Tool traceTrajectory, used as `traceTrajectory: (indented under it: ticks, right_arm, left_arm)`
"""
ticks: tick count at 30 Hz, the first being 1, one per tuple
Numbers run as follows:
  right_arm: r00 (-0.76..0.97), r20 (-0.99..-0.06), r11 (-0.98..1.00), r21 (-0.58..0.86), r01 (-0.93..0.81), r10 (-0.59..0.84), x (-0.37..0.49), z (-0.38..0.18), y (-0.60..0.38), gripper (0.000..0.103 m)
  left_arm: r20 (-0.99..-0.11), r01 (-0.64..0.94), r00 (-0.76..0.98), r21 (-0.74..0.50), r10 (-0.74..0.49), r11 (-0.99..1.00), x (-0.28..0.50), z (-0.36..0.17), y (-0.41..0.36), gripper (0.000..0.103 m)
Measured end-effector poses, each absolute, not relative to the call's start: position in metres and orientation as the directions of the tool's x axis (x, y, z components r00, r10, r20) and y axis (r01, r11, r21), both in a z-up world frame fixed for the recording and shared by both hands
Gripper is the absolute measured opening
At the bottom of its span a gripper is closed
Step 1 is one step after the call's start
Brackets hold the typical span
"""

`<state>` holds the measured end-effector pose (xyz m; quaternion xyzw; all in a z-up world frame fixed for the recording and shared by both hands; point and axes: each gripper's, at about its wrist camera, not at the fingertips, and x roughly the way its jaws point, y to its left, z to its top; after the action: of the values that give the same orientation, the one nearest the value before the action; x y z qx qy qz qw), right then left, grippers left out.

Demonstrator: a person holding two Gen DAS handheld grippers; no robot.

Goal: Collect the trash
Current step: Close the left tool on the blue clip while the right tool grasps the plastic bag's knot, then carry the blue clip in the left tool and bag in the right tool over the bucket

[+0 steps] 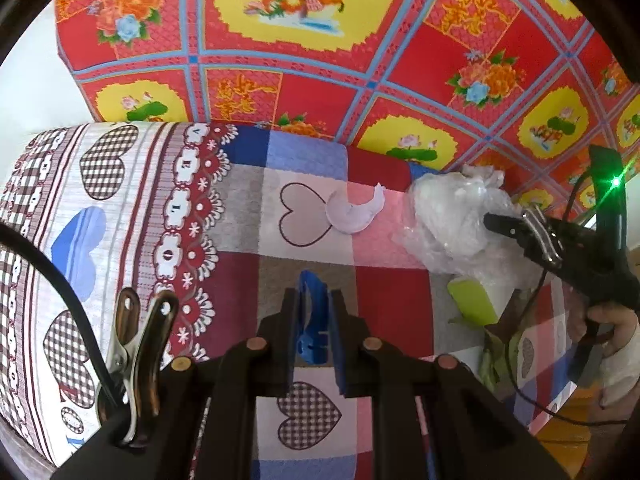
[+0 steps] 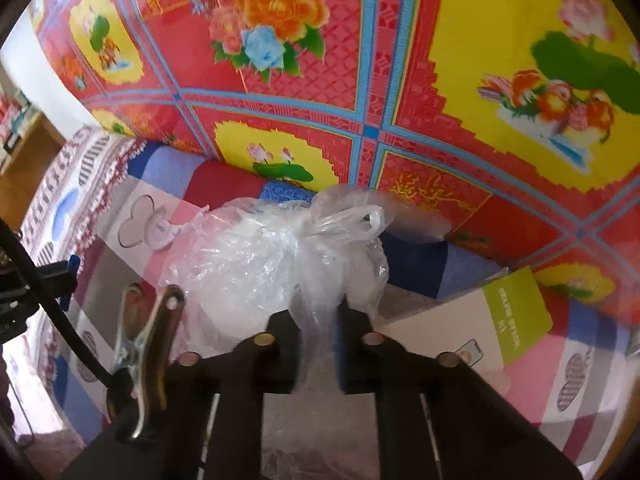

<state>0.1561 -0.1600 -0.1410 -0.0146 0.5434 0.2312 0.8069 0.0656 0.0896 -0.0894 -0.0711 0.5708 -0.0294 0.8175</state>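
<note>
Right gripper point(image 2: 320, 320): its black fingers are pinched on a gathered fold of the crinkled clear plastic bag point(image 2: 276, 256); from the left wrist view its tip point(image 1: 490, 220) is pressed into the bag's side.
Left gripper point(image 1: 314, 320): narrow, with something blue between the blue-padded fingers; whether that is a held scrap or only the pads, I cannot tell.
Bag position: on the heart-patterned patchwork bedspread point(image 1: 392, 300), close to its far edge, where the red-and-yellow floral cloth point(image 1: 300, 60) rises behind.
Bag orientation: knotted handles point(image 2: 360, 216) point up and away towards the floral cloth; long axis runs roughly from the gripper towards that knot, though the bulk is nearly round.
Other trash: a white crescent-shaped scrap point(image 1: 356, 212) lies just left of the bag, apart from it; a white box with a lime-green end point(image 2: 516, 316) lies near the bag's right side.
Risk, tearing: the hold is on thin film, not the knot, so a quick lift could stretch or rip it.
Risk, slipping: the slick fold could slide out under the bag's weight.
Risk, snagging: a sideways drag could sweep the crescent scrap away.
</note>
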Motion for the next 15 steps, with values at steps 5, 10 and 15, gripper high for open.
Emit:
traceTrajectory:
  ticks: [5,10,15]
  right_arm:
    - [0.347,-0.843,0.889,0.288,-0.357,0.412,0.145,-0.122,-0.166,0.007]
    - [0.397,-0.799,0.881,0.33,-0.339,0.452,0.13,-0.1,-0.167,0.006]
    - [0.438,-0.751,0.863,0.363,-0.35,0.494,0.112,-0.074,-0.164,0.006]
  left_arm:
    - [-0.922,-0.043,0.365,-0.153,-0.127,0.987,0.06,-0.08,0.098,0.015]
    - [-0.914,-0.057,0.386,-0.159,-0.125,0.986,0.052,-0.068,0.106,0.015]
    - [-0.905,-0.071,0.409,-0.161,-0.119,0.984,0.041,-0.057,0.114,0.015]
